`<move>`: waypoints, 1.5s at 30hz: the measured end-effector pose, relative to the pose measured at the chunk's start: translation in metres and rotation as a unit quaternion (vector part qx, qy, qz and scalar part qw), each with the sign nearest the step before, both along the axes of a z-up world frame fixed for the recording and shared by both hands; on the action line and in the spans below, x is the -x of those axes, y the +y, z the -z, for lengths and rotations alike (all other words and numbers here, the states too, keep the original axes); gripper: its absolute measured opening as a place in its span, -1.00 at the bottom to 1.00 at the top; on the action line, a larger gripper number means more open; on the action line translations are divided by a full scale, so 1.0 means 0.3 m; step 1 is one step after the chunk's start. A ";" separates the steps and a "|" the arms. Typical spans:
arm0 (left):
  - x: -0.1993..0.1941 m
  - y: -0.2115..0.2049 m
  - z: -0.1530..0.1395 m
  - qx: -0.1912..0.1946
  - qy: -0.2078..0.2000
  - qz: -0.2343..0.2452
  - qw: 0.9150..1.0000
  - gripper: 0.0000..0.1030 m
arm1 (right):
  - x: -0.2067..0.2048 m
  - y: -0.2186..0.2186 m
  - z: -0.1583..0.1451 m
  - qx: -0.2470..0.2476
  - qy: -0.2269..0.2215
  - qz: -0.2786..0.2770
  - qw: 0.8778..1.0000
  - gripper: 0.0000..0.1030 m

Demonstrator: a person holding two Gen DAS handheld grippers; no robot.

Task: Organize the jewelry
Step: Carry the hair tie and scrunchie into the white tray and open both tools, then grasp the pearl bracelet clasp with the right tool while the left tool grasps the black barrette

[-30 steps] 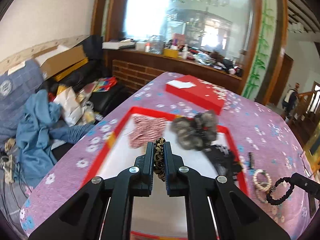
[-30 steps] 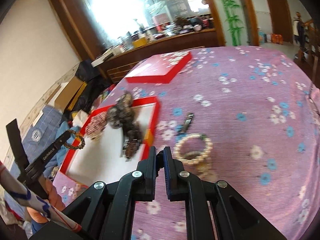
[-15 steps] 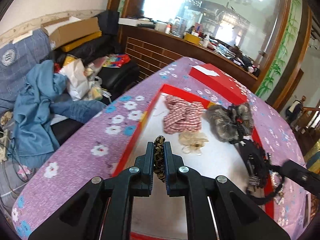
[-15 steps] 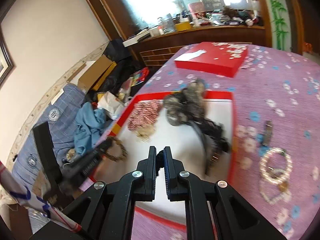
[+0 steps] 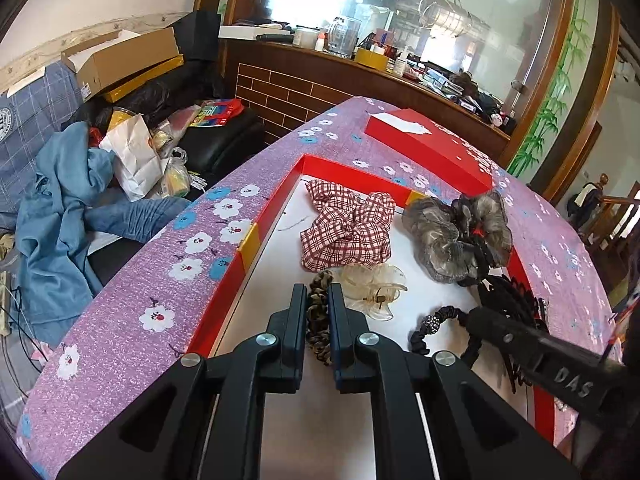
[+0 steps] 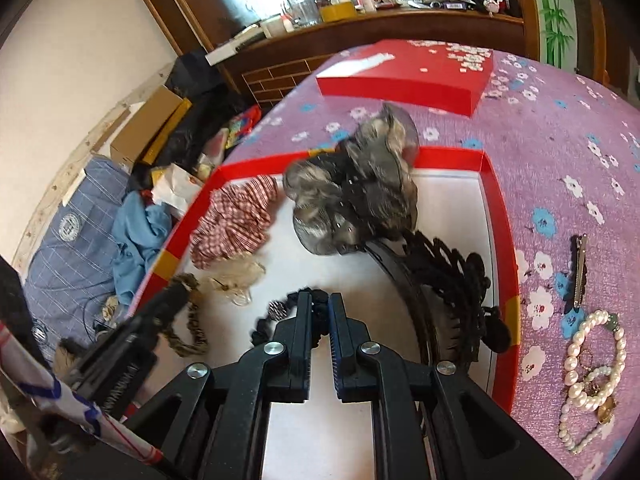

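My left gripper [image 5: 318,292] is low over the white floor of the red-rimmed tray [image 5: 256,240]. A leopard-print hair tie [image 5: 319,320] sits pinched between its fingers, and the jaws are opening slightly. My right gripper [image 6: 320,300] is over the same tray, just to the right. A black hair tie with a sparkly bead [image 6: 276,312] is caught between its fingers, and these jaws are opening too. Each gripper shows in the other's view: the right gripper [image 5: 476,316] and the left gripper [image 6: 176,296].
In the tray lie a red checked scrunchie [image 5: 348,232], a grey scrunchie [image 5: 456,236], a clear claw clip [image 5: 372,288] and a black claw clip [image 6: 448,280]. Pearl bracelets [image 6: 592,360] and a hair pin [image 6: 580,272] lie on the purple cloth; a red box [image 5: 432,148] is behind.
Both grippers have come down toward the tray. The right one swung left from over the cloth to over the tray, carrying the black tie. Both pairs of jaws stand slightly wider.
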State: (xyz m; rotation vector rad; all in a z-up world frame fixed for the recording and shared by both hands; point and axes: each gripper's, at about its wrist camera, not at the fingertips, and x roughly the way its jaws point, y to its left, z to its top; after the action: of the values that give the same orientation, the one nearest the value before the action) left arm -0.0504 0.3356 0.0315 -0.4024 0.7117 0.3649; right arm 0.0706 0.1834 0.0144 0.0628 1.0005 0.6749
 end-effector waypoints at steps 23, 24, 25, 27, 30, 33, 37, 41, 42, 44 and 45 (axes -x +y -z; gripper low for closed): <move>0.066 -0.066 -0.093 -0.071 -0.051 -0.023 0.996 -0.09 | 0.066 -0.451 -0.184 -0.046 -0.043 0.056 0.996 -0.43; 0.072 -0.082 -0.100 -0.070 -0.050 -0.019 0.996 -0.09 | 0.057 -0.488 -0.182 -0.046 -0.040 0.066 0.996 -0.43; 0.074 -0.094 -0.104 -0.069 -0.049 -0.017 0.996 -0.09 | 0.048 -0.514 -0.179 -0.047 -0.038 0.073 0.995 -0.43; 0.076 -0.140 -0.122 -0.067 -0.044 -0.003 0.997 -0.09 | 0.029 -0.585 -0.164 -0.051 -0.029 0.093 0.994 -0.43; 0.080 -0.225 -0.151 -0.074 -0.043 0.026 0.996 -0.09 | 0.001 -0.669 -0.139 -0.048 -0.016 0.118 0.992 -0.43; 0.080 -0.332 -0.184 -0.075 -0.043 0.065 0.994 -0.09 | -0.023 -0.722 -0.108 -0.034 0.001 0.136 0.990 -0.43; 0.070 -0.484 -0.196 -0.079 -0.027 0.114 0.990 -0.08 | -0.070 -0.735 -0.052 0.010 0.029 0.143 0.989 -0.44; 0.063 -0.599 -0.178 -0.080 -0.017 0.153 0.985 -0.07 | -0.117 -0.694 -0.008 0.044 0.041 0.122 0.991 -0.44; 0.061 -0.616 -0.174 -0.081 -0.016 0.160 0.984 -0.07 | -0.129 -0.678 0.000 0.054 0.041 0.116 0.991 -0.44; 0.058 -0.652 -0.166 -0.085 -0.011 0.171 0.982 -0.07 | -0.147 -0.648 0.019 0.073 0.044 0.110 0.990 -0.44; 0.058 -0.663 -0.164 -0.086 -0.009 0.175 0.981 -0.07 | -0.154 -0.630 0.031 0.084 0.044 0.106 0.990 -0.44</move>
State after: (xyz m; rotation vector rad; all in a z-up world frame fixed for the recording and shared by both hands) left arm -0.0676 0.1366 0.0806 -0.1126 0.7124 0.0876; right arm 0.1166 -0.0057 0.0051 0.0507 1.1140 0.3948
